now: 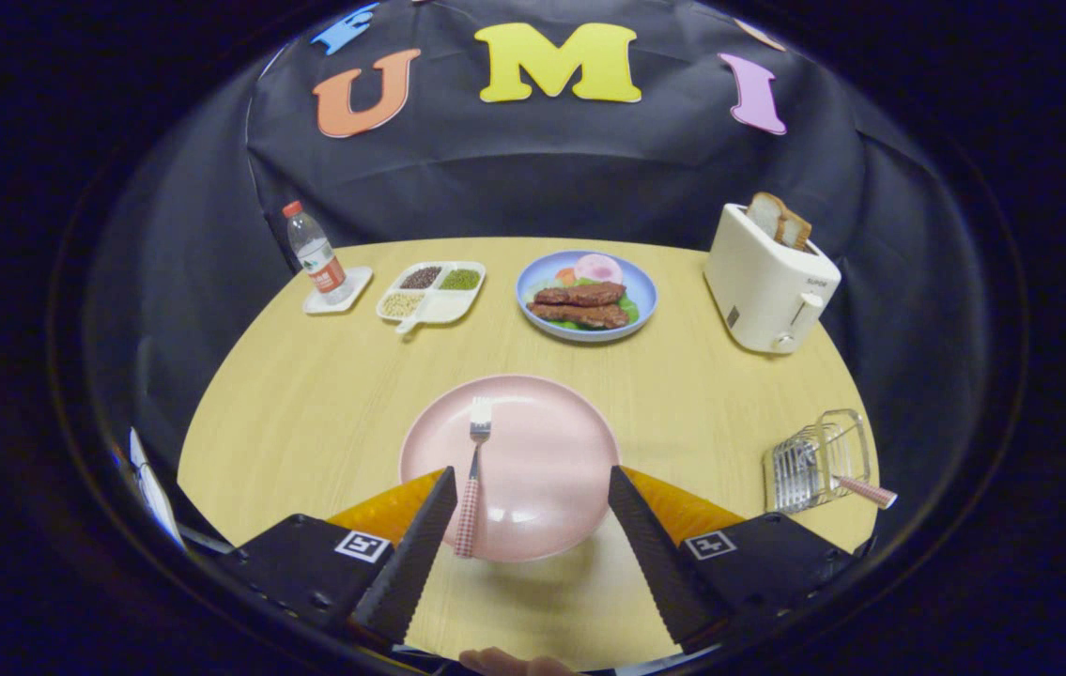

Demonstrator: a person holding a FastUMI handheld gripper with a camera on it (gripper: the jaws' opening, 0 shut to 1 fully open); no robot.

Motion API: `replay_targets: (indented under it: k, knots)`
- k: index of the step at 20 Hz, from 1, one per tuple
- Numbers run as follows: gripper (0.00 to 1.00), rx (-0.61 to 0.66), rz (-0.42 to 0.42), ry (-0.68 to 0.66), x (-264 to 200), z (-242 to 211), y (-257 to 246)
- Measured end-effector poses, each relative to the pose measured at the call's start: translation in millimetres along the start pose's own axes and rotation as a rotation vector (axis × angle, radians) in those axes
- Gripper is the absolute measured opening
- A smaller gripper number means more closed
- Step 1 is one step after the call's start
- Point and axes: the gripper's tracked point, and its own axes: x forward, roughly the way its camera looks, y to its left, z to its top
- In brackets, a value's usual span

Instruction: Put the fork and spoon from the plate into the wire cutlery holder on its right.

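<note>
Here fingers (533, 498) apart, empty, over pink plate (551, 441); fork (473, 474) between; toaster (767, 282) lettering illegible.

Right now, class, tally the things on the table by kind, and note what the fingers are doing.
Plates: 2, pink plate, blue plate
Cutlery: 2, fork, handle in wire holder
Tray: 1
Bottle: 1
Toaster: 1
Holder: 1
Total: 8
Gripper fingers open, holding nothing.
</note>
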Motion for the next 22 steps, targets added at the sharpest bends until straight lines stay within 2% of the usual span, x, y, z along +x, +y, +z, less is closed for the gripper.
replay_targets:
  k: [7,9,10,12,14,18,20,21,22]
  knots:
    - [0.96,0.040,-0.016,0.053,49.2,-32.4,27.0]
    - [0.79,0.048,-0.004,0.075,57.7,-36.6,38.4]
    - [0.79,0.035,-0.016,0.073,62.7,-35.9,38.7]
    - [0.70,0.012,0.011,0.097,73.1,-40.0,51.1]
    - [0.49,-0.005,0.005,0.120,82.7,-43.8,55.5]
    - [0.48,0.005,-0.034,0.132,90.8,-46.5,52.0]
    - [0.19,0.048,-0.055,0.133,92.0,-47.2,44.9]
    - [0.15,0.063,-0.047,0.139,91.8,-47.2,46.1]
    - [0.15,0.066,-0.043,0.138,92.2,-46.8,46.2]
